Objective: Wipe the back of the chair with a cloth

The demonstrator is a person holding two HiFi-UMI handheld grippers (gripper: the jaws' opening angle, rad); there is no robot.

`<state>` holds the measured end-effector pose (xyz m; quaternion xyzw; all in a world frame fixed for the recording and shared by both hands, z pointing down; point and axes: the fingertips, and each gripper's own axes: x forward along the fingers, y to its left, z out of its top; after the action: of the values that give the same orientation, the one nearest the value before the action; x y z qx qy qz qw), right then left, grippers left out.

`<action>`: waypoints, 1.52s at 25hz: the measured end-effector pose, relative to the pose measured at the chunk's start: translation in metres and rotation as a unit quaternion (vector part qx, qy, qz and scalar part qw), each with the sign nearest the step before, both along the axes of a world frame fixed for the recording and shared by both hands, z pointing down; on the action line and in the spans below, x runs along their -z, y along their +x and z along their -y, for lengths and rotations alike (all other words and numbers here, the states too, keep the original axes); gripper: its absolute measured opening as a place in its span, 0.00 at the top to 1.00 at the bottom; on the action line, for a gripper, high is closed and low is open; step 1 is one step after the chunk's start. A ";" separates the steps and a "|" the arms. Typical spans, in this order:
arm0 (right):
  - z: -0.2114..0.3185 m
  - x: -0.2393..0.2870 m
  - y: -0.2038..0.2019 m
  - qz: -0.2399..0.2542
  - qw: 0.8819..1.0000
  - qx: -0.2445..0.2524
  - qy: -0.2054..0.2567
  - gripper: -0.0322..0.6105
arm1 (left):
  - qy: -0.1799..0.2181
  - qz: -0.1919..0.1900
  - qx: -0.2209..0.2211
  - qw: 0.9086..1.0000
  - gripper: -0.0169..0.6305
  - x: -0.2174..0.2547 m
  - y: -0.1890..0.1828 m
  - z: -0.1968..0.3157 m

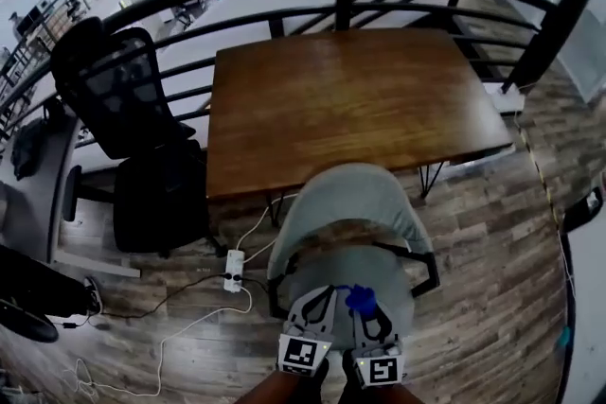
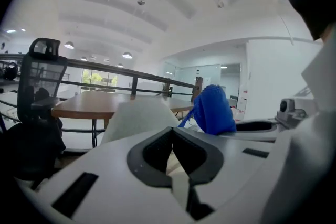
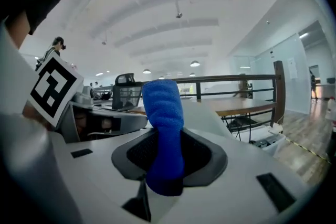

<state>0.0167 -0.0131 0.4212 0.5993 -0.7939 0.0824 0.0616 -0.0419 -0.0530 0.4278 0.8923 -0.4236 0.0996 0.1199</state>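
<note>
Holding a blue cloth (image 3: pixel 163 113), the right gripper (image 1: pixel 367 306) has its jaws closed on the cloth's lower part. The free end stands up above the pads as a soft rolled wad. The left gripper (image 2: pixel 172 152) sits just beside it with jaws drawn together and nothing between them. Both are low in the head view, just behind the grey chair (image 1: pixel 346 194), whose curved back faces the person. The chair is pushed in toward the wooden table (image 1: pixel 350 99). No contact yet between cloth and chair back in any view, so wiping looks not yet begun.

Handling, as a judgement: the cloth looks like terry or microfibre, light and limp. It will fold and drag rather than push, so the grip should sit low on the bunch, as it does now. That leaves enough loose end out front to lay flat against the back. With too short a tail the jaw tips could scrape the chair; with too long a tail it just flops. It does not look slippery and should hold under light squeeze.

The chair back looks like a smooth padded or moulded shell, curved and rigid enough to press on. The chair itself may be light and could scoot toward the table under pressure, so the empty left gripper could steady the top edge.

Off to the left stand a black office chair (image 1: pixel 123 99) and a power strip (image 1: pixel 233 271) on the floor, well apart from the work.
</note>
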 end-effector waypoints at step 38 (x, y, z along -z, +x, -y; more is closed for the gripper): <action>-0.146 0.204 0.085 0.020 0.984 0.122 0.124 0.78 | 0.146 -0.002 0.142 0.979 0.96 0.224 0.020 -0.198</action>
<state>0.1016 0.1332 0.2174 0.4988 -0.8664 -0.0132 -0.0197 -0.0218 0.1451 0.2035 0.8313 -0.5555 0.0169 0.0018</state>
